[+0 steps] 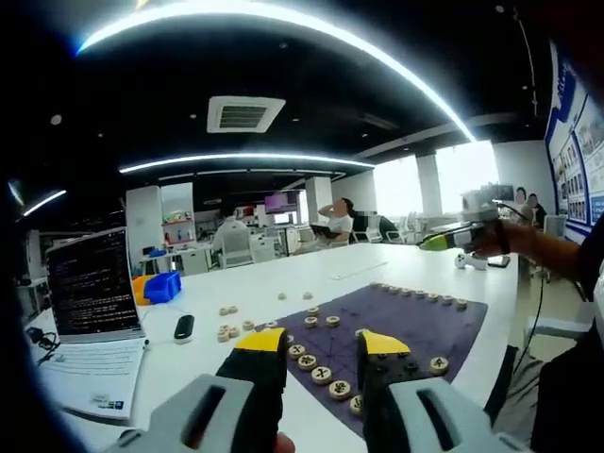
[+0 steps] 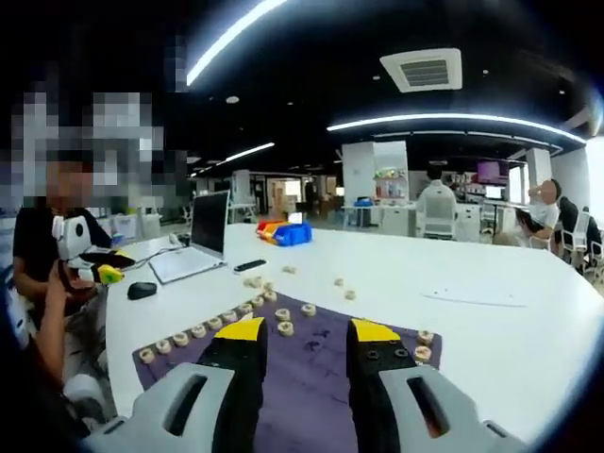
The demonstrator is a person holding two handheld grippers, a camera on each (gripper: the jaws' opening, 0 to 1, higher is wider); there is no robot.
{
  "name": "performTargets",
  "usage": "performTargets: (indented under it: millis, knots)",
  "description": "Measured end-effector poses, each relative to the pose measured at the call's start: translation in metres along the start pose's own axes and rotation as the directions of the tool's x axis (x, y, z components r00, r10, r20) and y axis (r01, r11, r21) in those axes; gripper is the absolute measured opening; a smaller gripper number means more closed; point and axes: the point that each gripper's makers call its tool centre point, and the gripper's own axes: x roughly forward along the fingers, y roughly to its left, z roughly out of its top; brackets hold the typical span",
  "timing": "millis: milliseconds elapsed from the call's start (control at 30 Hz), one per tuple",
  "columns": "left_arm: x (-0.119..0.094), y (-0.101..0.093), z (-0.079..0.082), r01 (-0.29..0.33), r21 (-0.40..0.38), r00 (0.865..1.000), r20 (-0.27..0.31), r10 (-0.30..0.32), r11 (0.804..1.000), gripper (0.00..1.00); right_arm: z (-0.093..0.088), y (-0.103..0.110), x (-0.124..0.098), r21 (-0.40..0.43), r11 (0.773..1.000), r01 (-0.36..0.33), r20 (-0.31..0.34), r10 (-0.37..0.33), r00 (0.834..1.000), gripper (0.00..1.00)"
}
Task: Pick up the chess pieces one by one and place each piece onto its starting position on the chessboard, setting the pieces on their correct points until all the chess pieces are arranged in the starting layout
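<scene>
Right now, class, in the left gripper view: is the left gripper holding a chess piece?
No. The left gripper stands open above the purple chessboard, with nothing between its yellow tips.

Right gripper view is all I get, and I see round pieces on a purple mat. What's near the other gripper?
Observer: In the left gripper view, a line of pieces lies on the purple mat just past the left gripper. Dark characters show on their tops.
Operator: Is that gripper holding one?
Observer: No. Its yellow-tipped jaws stand apart with nothing between them.
Operator: Can you read the laptop?
Observer: Not the words, but the laptop faces the left gripper view, and its dark screen shows lines of light text.
</scene>
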Motion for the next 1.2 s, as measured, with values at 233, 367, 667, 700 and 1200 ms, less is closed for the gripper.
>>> performTargets:
  millis: [233,367,667,700,1200]
  knots:
    - [-0.004,0.009,0.0,-0.021,-0.018,1.0,0.011,0.022,1.0,0.31,0.005,0.032,0.081,-0.06,0.994,-0.091,-0.089,0.086,0.992,0.34]
    - [-0.007,0.013,0.001,-0.026,-0.021,1.0,0.017,0.026,0.999,0.31,0.003,0.041,0.134,-0.056,0.993,-0.107,-0.128,0.099,0.987,0.32]
    - [-0.014,0.023,0.001,-0.054,-0.035,0.998,0.027,0.055,0.998,0.31,-0.016,0.07,0.234,-0.217,0.964,-0.156,-0.212,0.11,0.971,0.32]
    - [-0.015,0.025,0.001,-0.06,-0.033,0.998,0.026,0.061,0.998,0.31,-0.018,0.073,0.245,-0.209,0.964,-0.165,-0.217,0.119,0.969,0.32]
    - [-0.024,0.047,-0.003,-0.104,-0.069,0.994,0.033,0.107,0.992,0.31,-0.077,0.082,0.351,-0.244,0.954,-0.176,-0.397,0.067,0.915,0.3]
